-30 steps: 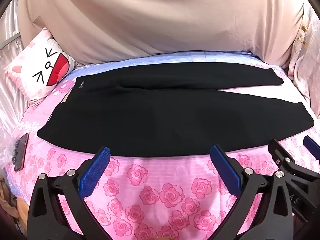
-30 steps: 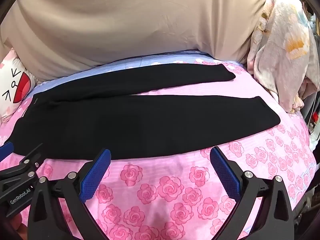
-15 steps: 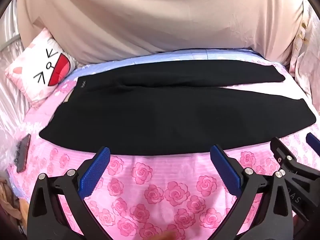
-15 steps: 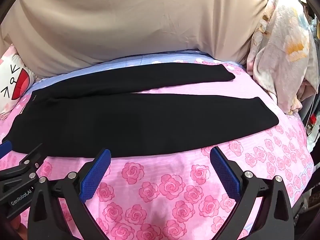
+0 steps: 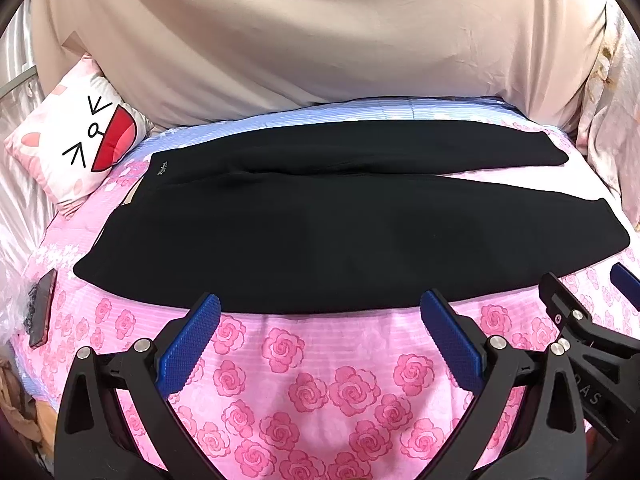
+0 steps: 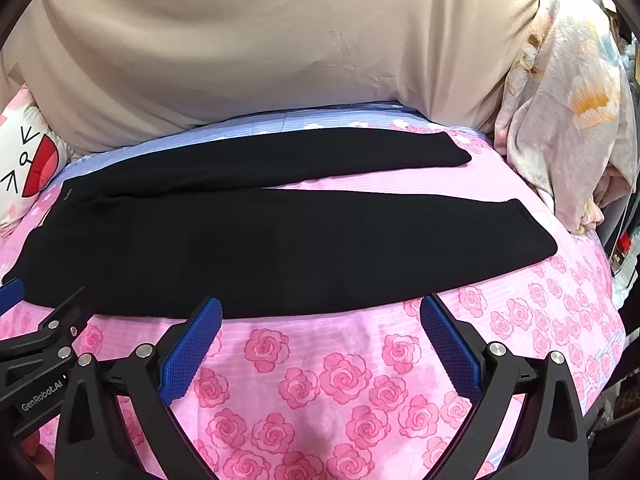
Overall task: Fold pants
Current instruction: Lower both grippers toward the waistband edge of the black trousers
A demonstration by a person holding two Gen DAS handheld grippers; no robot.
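Beyond both grippers' spread blue fingers (image 5: pixel 192 344), long black fabric pants (image 5: pixel 340 240) lie flat, legs parted, on the pink rose-print bedsheet (image 5: pixel 304 380).

A bed in a pink rose-print sheet (image 5: pixel 304 380) stands against a beige draped backdrop (image 5: pixel 320 40).

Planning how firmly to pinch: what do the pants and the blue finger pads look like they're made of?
The pants look like a matte, soft knit or woven cloth, lying limp and flat with faint creases; exact fibre unclear. The left gripper pads look like blue rubber or plastic, with a fine ribbed grip texture.
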